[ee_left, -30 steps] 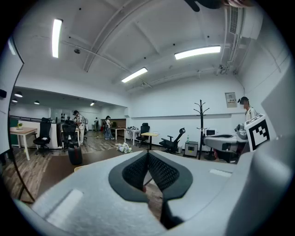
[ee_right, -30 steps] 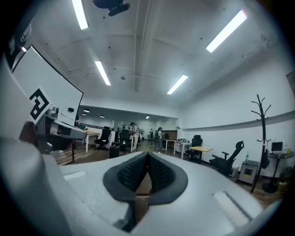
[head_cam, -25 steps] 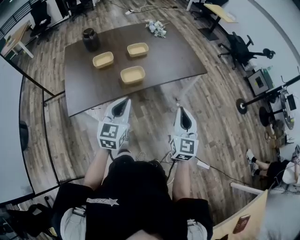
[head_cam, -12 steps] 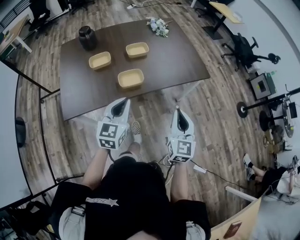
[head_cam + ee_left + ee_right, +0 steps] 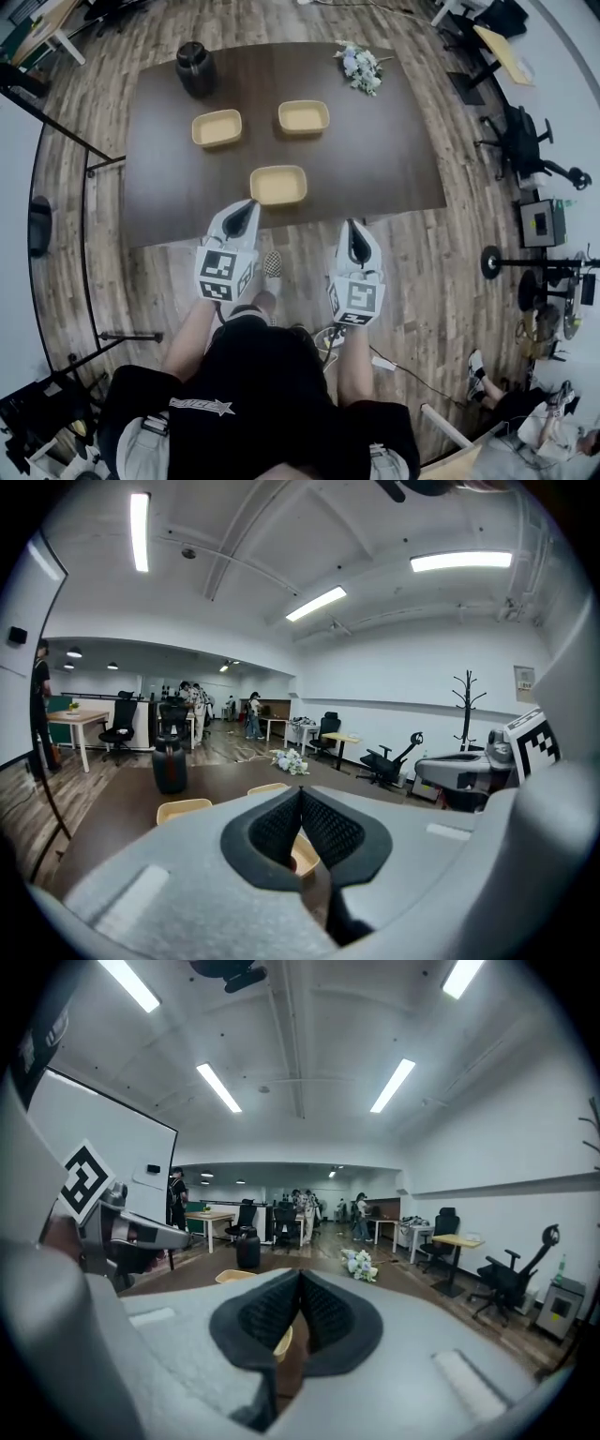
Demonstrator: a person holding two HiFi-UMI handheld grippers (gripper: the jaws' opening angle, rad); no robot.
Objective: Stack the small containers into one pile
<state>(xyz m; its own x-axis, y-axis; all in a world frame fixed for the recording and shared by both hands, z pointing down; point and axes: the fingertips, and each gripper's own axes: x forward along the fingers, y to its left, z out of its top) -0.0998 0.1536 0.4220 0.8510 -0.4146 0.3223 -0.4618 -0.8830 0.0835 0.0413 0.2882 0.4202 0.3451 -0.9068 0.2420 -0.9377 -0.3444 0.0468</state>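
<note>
Stacking progress: none yet; near container [image 5: 278, 185], far-left container [image 5: 217, 128] and far-right container [image 5: 304, 117] sit apart on the table [image 5: 394, 159].
Grippers: my left gripper [image 5: 249, 204] and right gripper [image 5: 352, 225] are closed, empty, by the near edge.
Remaining: every stack.

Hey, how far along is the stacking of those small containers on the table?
Nothing is stacked yet: the near container, the back-left container and the back-right container sit apart on the table. Nothing is in hand: the left tool and the right tool are shut and empty, near the table's front edge. All the stacking is left.
</note>
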